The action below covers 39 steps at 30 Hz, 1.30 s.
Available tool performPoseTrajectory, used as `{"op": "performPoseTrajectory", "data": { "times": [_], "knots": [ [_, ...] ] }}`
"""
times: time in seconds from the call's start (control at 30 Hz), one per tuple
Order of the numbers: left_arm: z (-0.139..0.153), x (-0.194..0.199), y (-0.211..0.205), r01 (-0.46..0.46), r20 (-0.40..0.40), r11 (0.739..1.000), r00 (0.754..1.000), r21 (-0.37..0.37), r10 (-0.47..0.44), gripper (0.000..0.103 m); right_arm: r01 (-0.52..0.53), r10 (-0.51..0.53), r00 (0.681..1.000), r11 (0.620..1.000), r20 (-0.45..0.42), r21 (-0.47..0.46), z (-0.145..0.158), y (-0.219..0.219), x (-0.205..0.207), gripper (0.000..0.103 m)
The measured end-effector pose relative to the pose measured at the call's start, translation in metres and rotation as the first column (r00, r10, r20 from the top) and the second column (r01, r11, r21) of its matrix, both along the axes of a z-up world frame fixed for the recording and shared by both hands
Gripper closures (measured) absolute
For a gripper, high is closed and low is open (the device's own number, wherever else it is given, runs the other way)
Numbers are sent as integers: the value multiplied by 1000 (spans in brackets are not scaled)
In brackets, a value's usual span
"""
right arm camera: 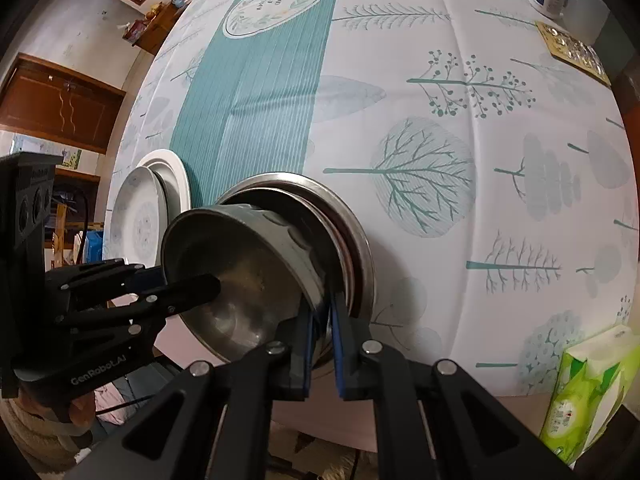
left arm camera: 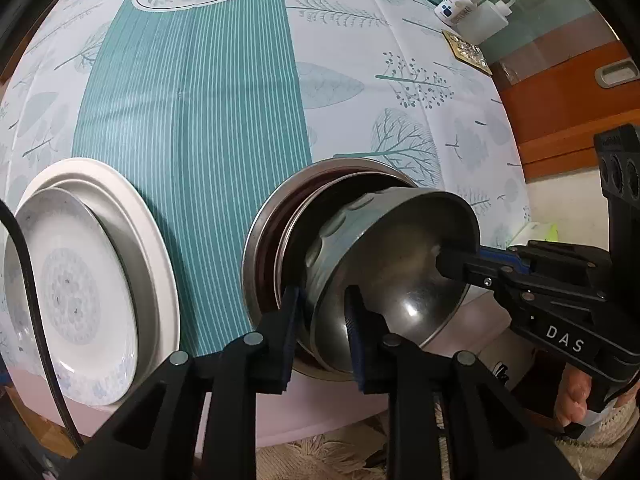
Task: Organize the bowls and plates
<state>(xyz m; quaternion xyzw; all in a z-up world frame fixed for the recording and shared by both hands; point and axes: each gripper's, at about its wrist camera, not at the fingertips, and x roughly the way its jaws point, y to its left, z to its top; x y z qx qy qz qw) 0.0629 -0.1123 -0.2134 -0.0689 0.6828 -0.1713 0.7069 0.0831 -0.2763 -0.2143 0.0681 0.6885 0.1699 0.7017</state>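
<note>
A big table (left arm camera: 240, 100) wears a blue-green cloth with trees on it. Near its front edge, white plates (left arm camera: 92, 280) sit in a pile. Beside them, wide metal bowls (left arm camera: 272, 216) sit one inside another. A small metal bowl (left arm camera: 396, 264) tips on top. The left gripper (left arm camera: 324, 316) pinches its rim. The right gripper (right arm camera: 320, 340) pinches the other side.

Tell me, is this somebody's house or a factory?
Probably somebody's house: a dining table with a tree-print tablecloth, stacked plates and metal bowls, and wooden cabinets behind.
</note>
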Motion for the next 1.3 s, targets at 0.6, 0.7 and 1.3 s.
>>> {"op": "performPoseTrajectory", "data": {
  "times": [0.6, 0.7, 1.3],
  "knots": [
    [30, -1, 0, 63, 107, 996, 992, 64, -70, 28, -4, 5, 999, 1000, 38, -13, 13, -6, 3, 73],
    [36, 1, 3, 61, 121, 996, 990, 69, -69, 28, 7, -6, 999, 1000, 49, -10, 18, -10, 5, 73],
    [120, -1, 35, -58, 375, 998, 925, -13, 59, 14, 56, -72, 944, 997, 323, 60, 92, -26, -2, 52]
  ]
}}
